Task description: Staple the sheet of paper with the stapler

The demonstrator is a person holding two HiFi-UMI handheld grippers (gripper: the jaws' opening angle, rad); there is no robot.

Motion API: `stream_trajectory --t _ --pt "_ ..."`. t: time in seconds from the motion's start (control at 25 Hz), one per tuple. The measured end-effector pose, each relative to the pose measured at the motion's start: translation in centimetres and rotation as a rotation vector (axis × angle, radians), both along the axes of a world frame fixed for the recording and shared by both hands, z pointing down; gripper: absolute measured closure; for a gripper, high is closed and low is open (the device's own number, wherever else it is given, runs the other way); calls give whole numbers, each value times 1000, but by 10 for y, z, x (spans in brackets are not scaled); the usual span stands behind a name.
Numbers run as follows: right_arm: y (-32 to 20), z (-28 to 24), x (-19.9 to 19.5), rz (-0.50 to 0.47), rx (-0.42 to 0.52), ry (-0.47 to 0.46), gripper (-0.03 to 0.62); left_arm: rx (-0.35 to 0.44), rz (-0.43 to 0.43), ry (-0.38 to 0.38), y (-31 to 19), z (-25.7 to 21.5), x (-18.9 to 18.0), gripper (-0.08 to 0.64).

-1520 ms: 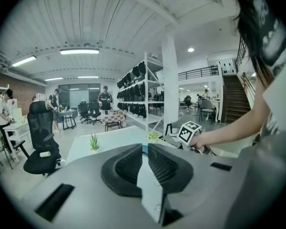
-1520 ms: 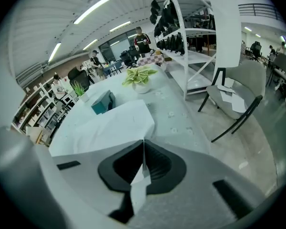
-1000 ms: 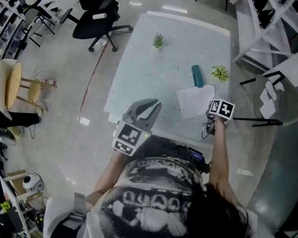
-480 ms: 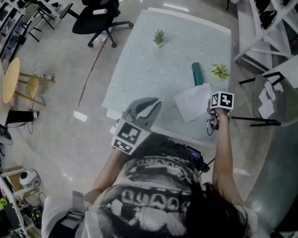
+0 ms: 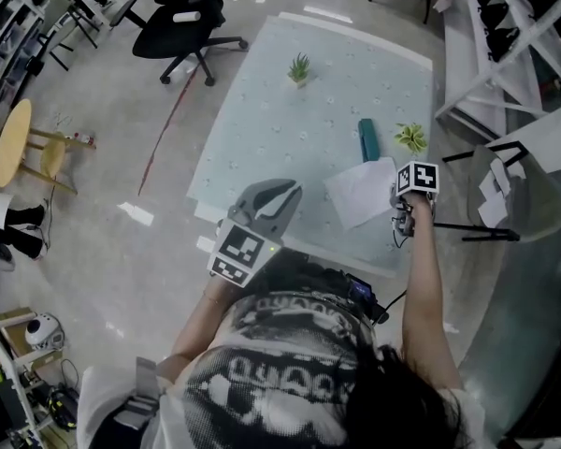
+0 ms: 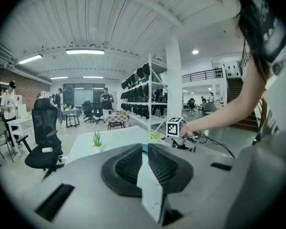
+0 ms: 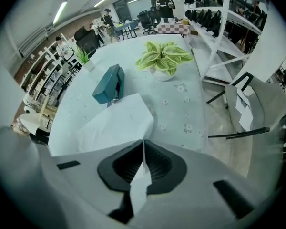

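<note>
A white sheet of paper (image 5: 355,195) lies near the table's front right edge, its far corner close to the teal stapler (image 5: 366,140). My right gripper (image 5: 396,197) points steeply down at the sheet's right edge and is shut on it. In the right gripper view the paper (image 7: 112,128) runs out from between the closed pads of the right gripper (image 7: 143,143) toward the stapler (image 7: 108,84). My left gripper (image 5: 282,191) hovers at the table's front edge, shut and empty, well left of the paper. In its own view the left gripper (image 6: 144,148) looks across the table.
The table (image 5: 262,138) has a pale flowered cloth. On it stand two small potted plants, one far (image 5: 299,68), one just right of the stapler (image 5: 412,138). A black office chair (image 5: 182,26) is beyond the far left corner; white shelving (image 5: 505,54) and a dark stand (image 5: 477,227) are on the right.
The right gripper has tipped and rolled while gripping the paper's edge, and the sheet has shifted slightly toward the stapler. The left gripper has stayed put.
</note>
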State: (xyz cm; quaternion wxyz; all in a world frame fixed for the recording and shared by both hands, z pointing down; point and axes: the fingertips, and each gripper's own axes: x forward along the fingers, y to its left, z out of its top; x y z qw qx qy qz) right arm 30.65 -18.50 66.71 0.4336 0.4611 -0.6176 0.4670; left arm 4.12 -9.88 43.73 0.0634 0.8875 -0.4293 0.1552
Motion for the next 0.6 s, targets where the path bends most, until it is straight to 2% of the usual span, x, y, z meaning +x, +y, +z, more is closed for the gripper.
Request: stream_trajectory --t 0.28,0.6 --pt "-7 -4 -2 82 -8 -36 578 -21 3 18 -1 4 -14 526" --pt "-15 -7 -10 199 35 -53 578 -41 25 20 -20 5 -37 526"
